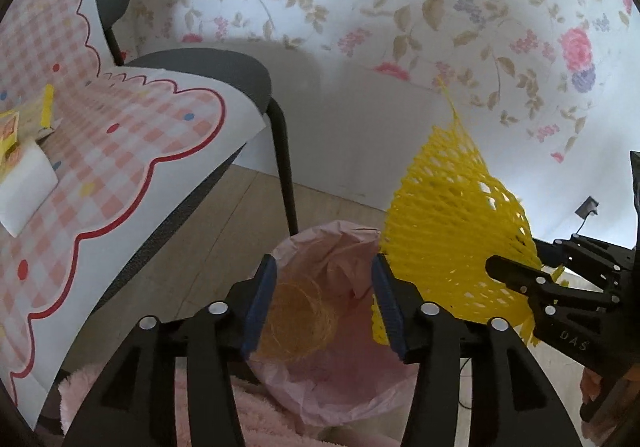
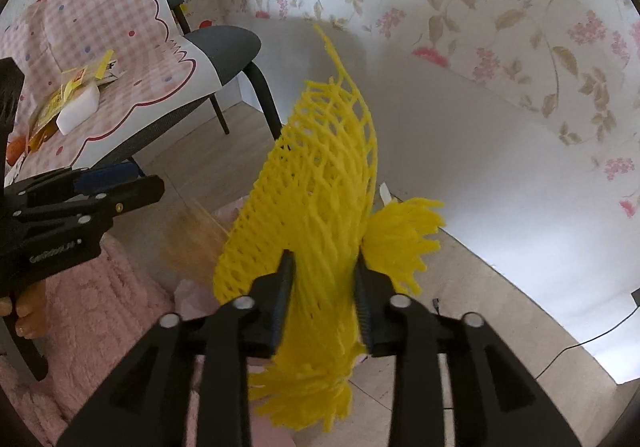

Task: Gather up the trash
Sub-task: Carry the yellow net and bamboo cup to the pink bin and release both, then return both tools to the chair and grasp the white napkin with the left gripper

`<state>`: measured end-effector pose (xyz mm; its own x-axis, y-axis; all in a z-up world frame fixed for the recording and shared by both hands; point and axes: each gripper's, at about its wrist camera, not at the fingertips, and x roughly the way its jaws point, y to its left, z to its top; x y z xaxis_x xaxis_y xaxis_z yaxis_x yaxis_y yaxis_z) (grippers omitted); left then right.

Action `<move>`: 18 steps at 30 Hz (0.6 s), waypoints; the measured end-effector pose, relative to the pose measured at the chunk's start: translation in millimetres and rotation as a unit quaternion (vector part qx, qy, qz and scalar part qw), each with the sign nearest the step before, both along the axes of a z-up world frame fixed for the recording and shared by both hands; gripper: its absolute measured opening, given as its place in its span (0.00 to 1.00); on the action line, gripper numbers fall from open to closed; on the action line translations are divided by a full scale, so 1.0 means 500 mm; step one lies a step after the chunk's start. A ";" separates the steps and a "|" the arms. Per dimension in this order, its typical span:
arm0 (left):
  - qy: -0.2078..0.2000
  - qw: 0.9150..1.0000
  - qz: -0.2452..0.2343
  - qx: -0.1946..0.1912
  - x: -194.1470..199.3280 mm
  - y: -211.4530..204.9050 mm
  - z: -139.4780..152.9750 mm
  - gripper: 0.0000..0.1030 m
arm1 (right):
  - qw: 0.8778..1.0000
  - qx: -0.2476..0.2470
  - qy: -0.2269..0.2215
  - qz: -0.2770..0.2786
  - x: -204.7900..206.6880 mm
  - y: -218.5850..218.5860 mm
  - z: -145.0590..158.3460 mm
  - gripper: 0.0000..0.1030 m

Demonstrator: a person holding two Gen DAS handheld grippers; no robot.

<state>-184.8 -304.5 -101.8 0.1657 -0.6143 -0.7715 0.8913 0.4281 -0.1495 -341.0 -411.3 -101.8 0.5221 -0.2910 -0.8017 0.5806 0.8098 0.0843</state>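
My right gripper (image 2: 322,299) is shut on a yellow foam fruit net (image 2: 320,187) and holds it in the air; the net also shows in the left wrist view (image 1: 452,215), beside the pink-lined trash bin (image 1: 320,379). The bin holds an orange net ball (image 1: 296,323). My left gripper (image 1: 324,311) is open and empty, right above the bin. Yellow wrappers (image 2: 76,87) and a white foam block (image 2: 78,107) lie on the chair's checked mat (image 2: 132,59).
A grey chair (image 1: 224,67) stands at the left against a floral wall. A pink fluffy rug (image 2: 100,287) lies on the wooden floor by the bin. A black cable (image 2: 580,347) runs along the floor at the right.
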 end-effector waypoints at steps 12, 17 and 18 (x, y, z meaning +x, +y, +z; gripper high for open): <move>-0.028 0.996 0.084 -0.035 0.060 0.096 0.077 0.56 | 1.000 -0.010 -0.023 0.012 0.029 -0.006 0.037 0.60; -0.040 0.991 0.123 -0.043 0.089 0.153 0.107 0.56 | 0.998 -0.018 -0.049 0.026 0.058 0.009 0.074 0.60; -0.042 0.990 0.129 -0.044 0.093 0.165 0.110 0.56 | 0.998 -0.019 -0.052 0.029 0.065 0.011 0.079 0.60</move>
